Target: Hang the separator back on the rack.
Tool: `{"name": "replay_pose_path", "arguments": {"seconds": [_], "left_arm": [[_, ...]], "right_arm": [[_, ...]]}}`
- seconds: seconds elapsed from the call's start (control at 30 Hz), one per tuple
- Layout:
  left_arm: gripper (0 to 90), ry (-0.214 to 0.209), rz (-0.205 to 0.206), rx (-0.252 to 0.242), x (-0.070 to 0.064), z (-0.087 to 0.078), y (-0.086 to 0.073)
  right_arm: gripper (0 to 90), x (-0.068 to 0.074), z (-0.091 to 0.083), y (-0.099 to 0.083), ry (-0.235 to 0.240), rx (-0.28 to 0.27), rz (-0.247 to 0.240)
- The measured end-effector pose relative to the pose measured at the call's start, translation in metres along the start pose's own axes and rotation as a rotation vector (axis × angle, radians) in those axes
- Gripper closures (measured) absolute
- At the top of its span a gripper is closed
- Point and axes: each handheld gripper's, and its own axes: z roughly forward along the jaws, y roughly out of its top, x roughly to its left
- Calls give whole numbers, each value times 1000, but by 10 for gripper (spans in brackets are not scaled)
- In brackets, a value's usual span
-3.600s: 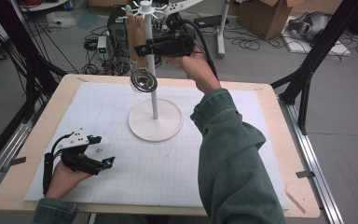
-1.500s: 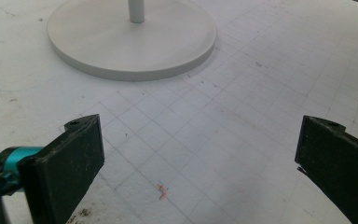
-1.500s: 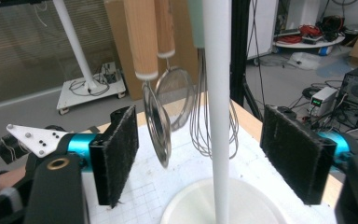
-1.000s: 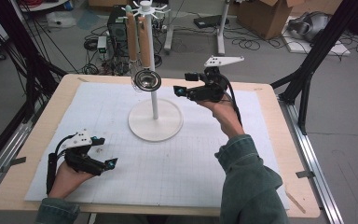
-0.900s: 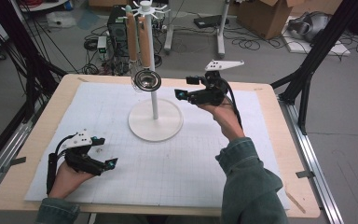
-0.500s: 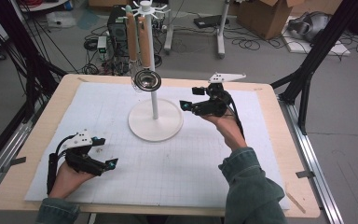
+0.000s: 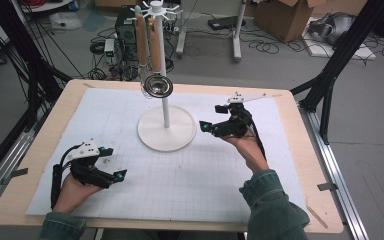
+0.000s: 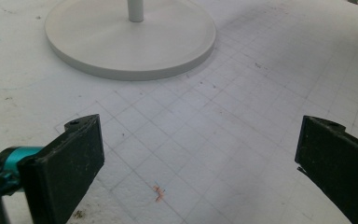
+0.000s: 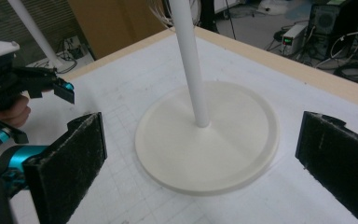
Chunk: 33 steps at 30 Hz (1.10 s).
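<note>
Beside the stand's base (image 7: pixel 167 128), my right gripper (image 7: pixel 215 117) has drawn back from the hung strainer (image 7: pixel 159 86), jaws apart, empty.

Definitely a lab or robotics workshop, not a home. Wooden surface (image 7: pixel 40 150) with a white grid mat (image 7: pixel 180 175), boxed in by black metal framing (image 7: pixel 340 55). Bare concrete floor (image 7: pixel 280 65) littered with cables (image 7: pixel 275 47), a computer tower (image 7: pixel 126 22) and small electronics boxes (image 7: pixel 110 47) behind, plus cardboard boxes (image 7: pixel 285 15) stacked at the back.
</note>
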Motion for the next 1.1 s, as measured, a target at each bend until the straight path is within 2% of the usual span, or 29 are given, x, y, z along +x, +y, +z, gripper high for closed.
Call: {"name": "replay_pose_path", "arguments": {"seconds": [0.3,0.83,1.1], "left_arm": [[17,0,-12,3,1,1,-1],[17,-2,-21,2,1,1,-2],[17,-2,-22,0,1,0,-2]], "right_arm": [[8,1,-4,-22,-19,15,6],[8,1,-25,-47,-45,1,29],[9,7,-34,-56,-55,-2,28]]}}
